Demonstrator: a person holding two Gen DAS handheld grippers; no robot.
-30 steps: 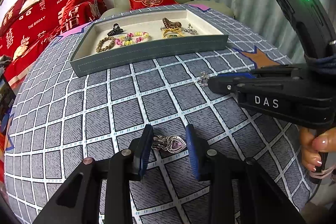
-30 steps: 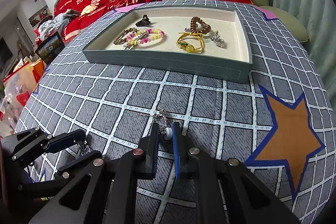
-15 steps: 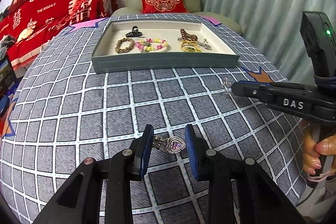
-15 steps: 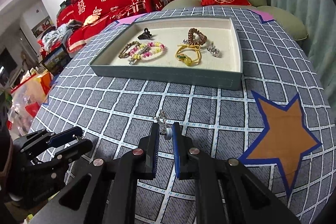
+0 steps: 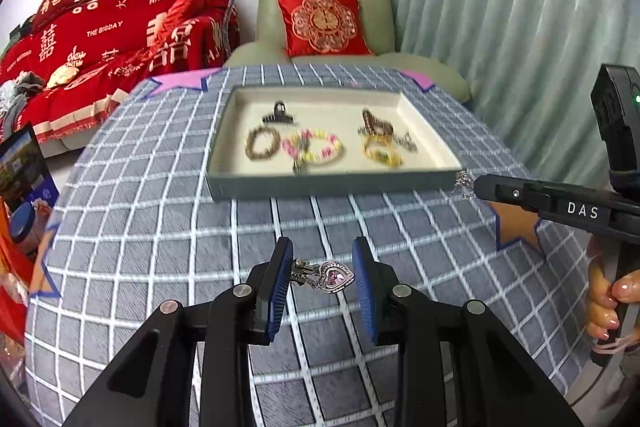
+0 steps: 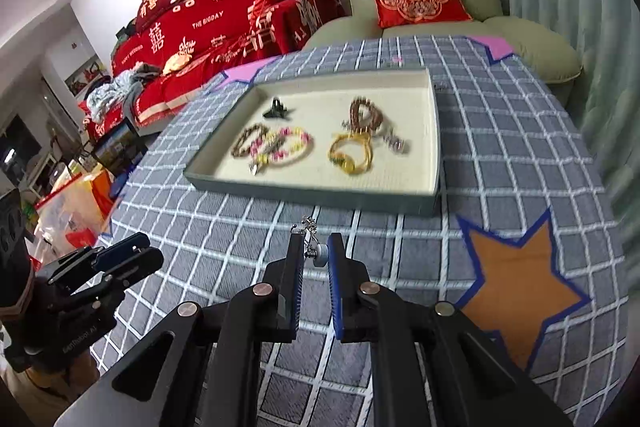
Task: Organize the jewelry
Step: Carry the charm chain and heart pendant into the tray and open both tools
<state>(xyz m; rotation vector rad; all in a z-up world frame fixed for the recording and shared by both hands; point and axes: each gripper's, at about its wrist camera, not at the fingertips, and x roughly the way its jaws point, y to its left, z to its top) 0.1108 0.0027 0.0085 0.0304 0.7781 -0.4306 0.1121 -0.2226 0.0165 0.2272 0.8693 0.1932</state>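
My left gripper [image 5: 322, 277] is shut on a silver heart pendant with a pink stone [image 5: 334, 275], held above the checked tablecloth. My right gripper [image 6: 314, 259] is shut on a small silver chain piece [image 6: 310, 239] and also shows in the left wrist view [image 5: 480, 187] with the chain [image 5: 462, 183] at its tip. The grey jewelry tray [image 5: 332, 183] lies ahead, also in the right wrist view [image 6: 316, 197], holding a black hair clip [image 5: 277, 115], bead bracelets [image 5: 262, 143], a pink-yellow bracelet [image 5: 320, 149] and gold pieces [image 5: 382, 155].
The round table's edges curve off on both sides. An orange star patch [image 6: 516, 287] lies at the right. A green armchair [image 5: 324, 11] and red sofa [image 5: 100, 39] stand behind the table. The left gripper shows in the right wrist view [image 6: 120, 259].
Both grippers have lifted off the cloth with their jewelry and moved toward the tray; the views now look down on the tray from higher up.
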